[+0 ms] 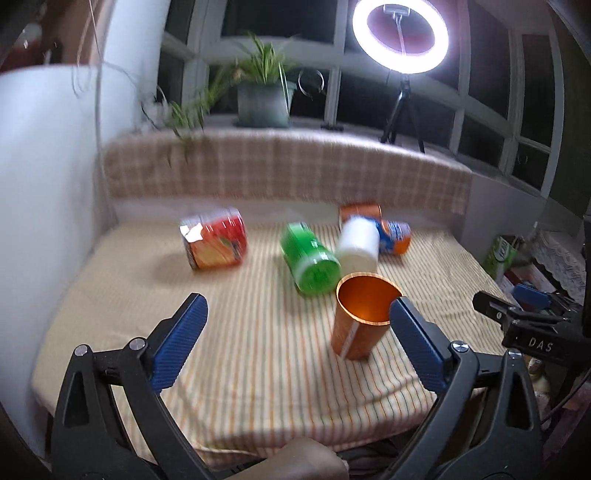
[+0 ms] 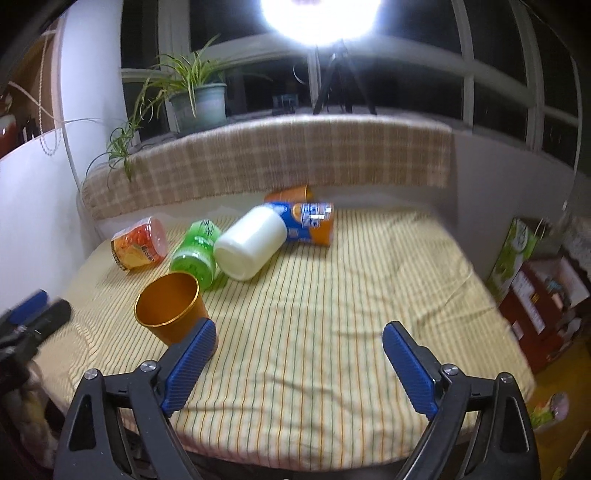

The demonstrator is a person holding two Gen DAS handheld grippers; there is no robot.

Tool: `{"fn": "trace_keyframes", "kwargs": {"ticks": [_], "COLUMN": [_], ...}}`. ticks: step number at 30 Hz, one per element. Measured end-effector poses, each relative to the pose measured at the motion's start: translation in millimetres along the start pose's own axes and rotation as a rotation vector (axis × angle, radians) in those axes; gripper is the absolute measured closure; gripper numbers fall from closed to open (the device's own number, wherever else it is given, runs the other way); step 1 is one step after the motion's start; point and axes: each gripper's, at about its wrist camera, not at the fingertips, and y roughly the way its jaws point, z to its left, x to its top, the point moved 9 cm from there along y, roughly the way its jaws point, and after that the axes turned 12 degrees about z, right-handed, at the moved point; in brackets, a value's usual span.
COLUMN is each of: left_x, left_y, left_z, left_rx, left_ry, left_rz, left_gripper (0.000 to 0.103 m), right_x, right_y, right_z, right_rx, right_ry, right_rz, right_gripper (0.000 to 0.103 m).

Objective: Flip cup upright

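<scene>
Potted plant (image 2: 199, 99) and ring light (image 1: 400, 36) behind striped cloth (image 2: 332, 295)

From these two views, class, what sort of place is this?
Probably a home room by a bay window: a potted plant on the sill, a striped cloth covering the surface, and a ring light.

Blurred, hidden and cropped

Motion-smeared red cup (image 1: 214, 238) and green cup (image 1: 309, 258); half-hidden orange cup (image 2: 291, 192) behind; washed-out lamp (image 2: 319, 18), cropped at top.
</scene>
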Motion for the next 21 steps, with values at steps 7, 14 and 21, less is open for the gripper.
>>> {"fn": "trace_keyframes", "kwargs": {"ticks": [7,14,21], "left_x": [3.5,1.3,1.3], "left_y": [-13.7,-14.8,-14.0], "left_z": [-1.3,-2.6,-2.4], "left_rx": [0.042,0.05,0.05], "left_ry": [0.032,0.022,0.023], "left_rz": [-0.039,-0.03,-0.028], "left_gripper": [0.002,0.002,0.002], "right_x": [6.4,6.9,7.0], "right_y": [-13.3,-16.9,-18.2], "right_z": [8.0,10.1,7.7], "right_rx": [-0.042,-0.051,-0.052], "right_ry": [-0.021,-0.027,-0.022], "right_rz": [-0.066,-0.082,-0.085], "right_gripper": [0.0,0.0,0.0]}}
